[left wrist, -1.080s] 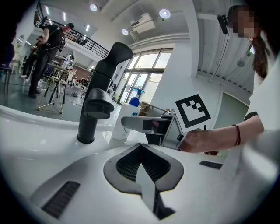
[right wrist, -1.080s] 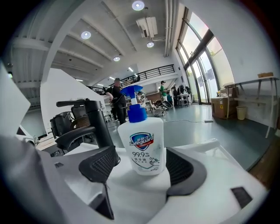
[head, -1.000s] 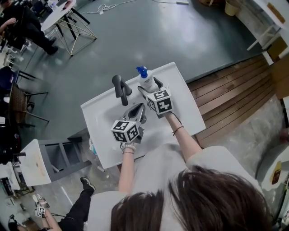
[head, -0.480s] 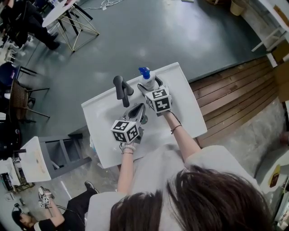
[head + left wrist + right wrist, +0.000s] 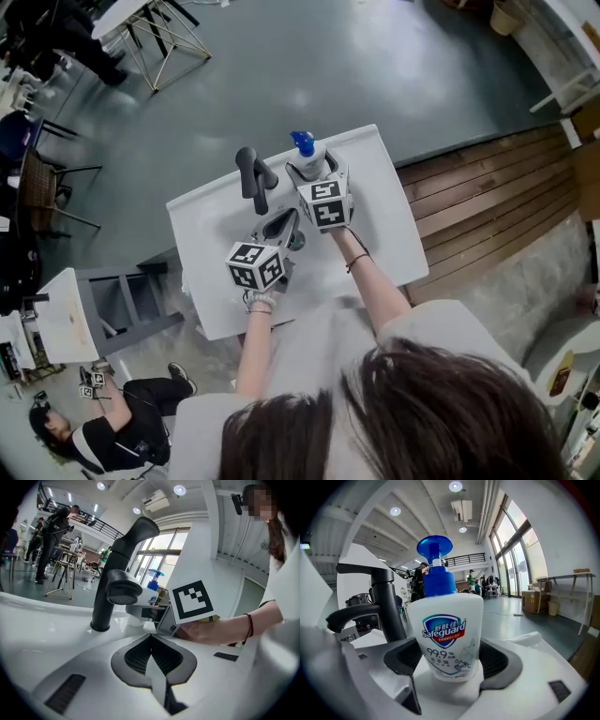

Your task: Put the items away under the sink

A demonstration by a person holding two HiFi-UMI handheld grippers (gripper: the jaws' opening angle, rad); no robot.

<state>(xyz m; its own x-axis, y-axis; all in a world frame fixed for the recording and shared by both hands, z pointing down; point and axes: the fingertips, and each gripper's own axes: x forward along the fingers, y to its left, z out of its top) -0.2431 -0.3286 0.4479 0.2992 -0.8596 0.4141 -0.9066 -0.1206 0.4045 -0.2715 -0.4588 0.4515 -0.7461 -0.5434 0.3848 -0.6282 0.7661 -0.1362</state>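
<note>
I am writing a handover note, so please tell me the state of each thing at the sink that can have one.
Soap bottle: upright on the sink, gripped.
Right tool: closed on the soap bottle.
Left tool: closed, empty.
Faucet: no water running.

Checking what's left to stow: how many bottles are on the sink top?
1. A soap bottle stands beside the black faucet, between the jaws of the right hand-held gripper. Small items behind it could be hidden.
</note>
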